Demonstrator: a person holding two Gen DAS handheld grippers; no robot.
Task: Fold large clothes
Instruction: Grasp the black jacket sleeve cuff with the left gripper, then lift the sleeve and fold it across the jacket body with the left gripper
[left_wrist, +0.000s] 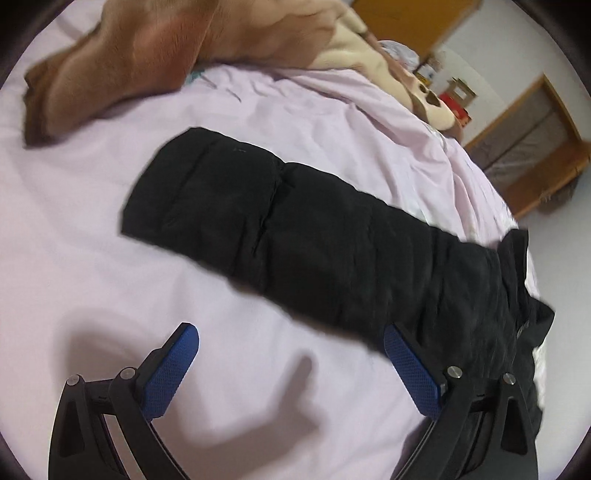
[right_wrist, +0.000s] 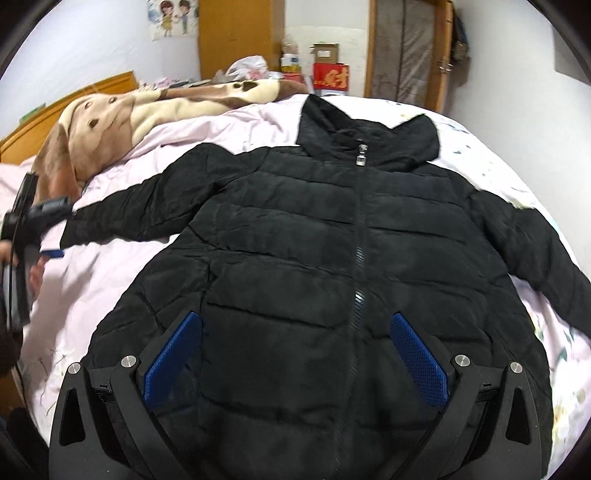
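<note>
A black puffer jacket (right_wrist: 332, 266) with a hood lies face up and zipped on a bed, both sleeves spread out. My right gripper (right_wrist: 295, 350) is open above its lower front, holding nothing. In the left wrist view one black sleeve (left_wrist: 288, 236) stretches across the pink sheet. My left gripper (left_wrist: 291, 365) is open and empty, just short of the sleeve's near edge; its right finger (left_wrist: 410, 369) overlaps the sleeve in the picture. The left gripper also shows in the right wrist view (right_wrist: 44, 229), next to the sleeve's cuff.
The bed has a pink sheet (left_wrist: 110, 258). A brown and cream blanket (right_wrist: 122, 114) lies bunched at the head of the bed, and shows in the left wrist view (left_wrist: 184, 48). Boxes (right_wrist: 328, 70) and a wooden door (right_wrist: 406, 48) stand beyond the bed.
</note>
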